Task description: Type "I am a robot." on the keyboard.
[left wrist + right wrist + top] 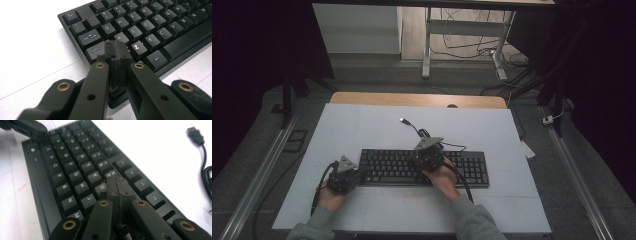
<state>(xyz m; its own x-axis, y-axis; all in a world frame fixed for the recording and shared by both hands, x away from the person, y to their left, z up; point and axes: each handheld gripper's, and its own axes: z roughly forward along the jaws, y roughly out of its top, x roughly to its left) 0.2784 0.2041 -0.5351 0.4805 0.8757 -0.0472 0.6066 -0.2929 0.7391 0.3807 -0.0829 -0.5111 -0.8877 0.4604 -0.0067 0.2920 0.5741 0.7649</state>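
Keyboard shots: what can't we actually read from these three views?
- Key under left tongs: left gripper view, shut tips cover it.
- Key under right tongs: right gripper view, tips hide it; contact unclear.
- keyboard legends: high view, too small.
- USB plug: right gripper view, blurred; cable cut by edge.

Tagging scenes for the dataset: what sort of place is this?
Probably a lab or recording workspace, not a home. A black keyboard lies on a white-covered table, metal rails flank it on the floor, and loose cables trail under a desk frame behind.

Dim room, glaring white, blurred close-ups.
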